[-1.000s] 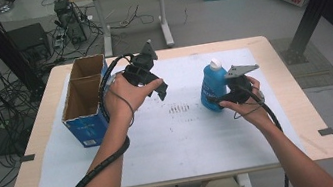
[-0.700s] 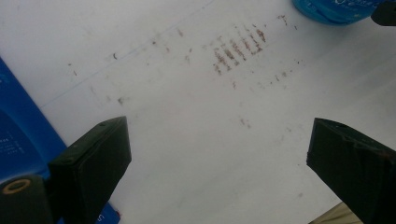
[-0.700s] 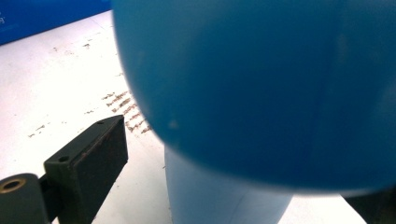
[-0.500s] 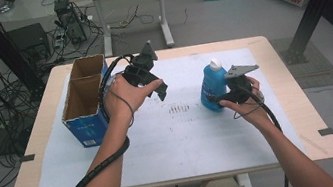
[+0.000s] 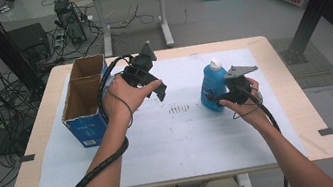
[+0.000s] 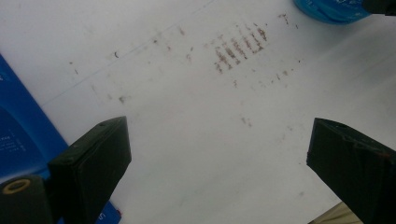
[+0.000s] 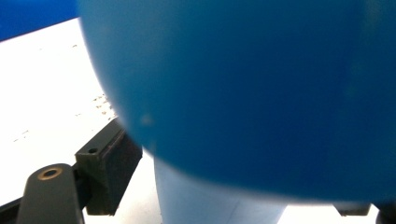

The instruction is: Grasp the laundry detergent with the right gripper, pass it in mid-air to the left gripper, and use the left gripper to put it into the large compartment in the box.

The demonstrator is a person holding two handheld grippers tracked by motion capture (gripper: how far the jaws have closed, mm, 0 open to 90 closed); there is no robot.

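Note:
A blue bottle [image 5: 211,82] with a white cap stands upright on the white sheet [image 5: 172,143], right of centre. My right gripper [image 5: 217,97] reaches it from the right. Its jaws have just been closing and now sit against the bottle's sides. In the right gripper view the bottle [image 7: 243,93] looms close and blurred between the jaws of the right gripper [image 7: 233,186]. My left gripper [image 5: 155,72] is held above the sheet beside the box, open with nothing in it. The left gripper view shows the left gripper [image 6: 215,158] over bare, stained sheet, with the bottle's base [image 6: 329,9] far off.
An open blue cardboard box [image 5: 84,129] with two compartments stands at the table's left edge. A patch of brown marks [image 5: 179,107] stains the sheet near its centre. The wooden table rim [image 5: 305,117] frames the sheet. Cables, a desk and boxes lie on the floor beyond.
The right gripper's jaws have drawn in around the blue bottle. Both hands, the bottle and the box stay where they were.

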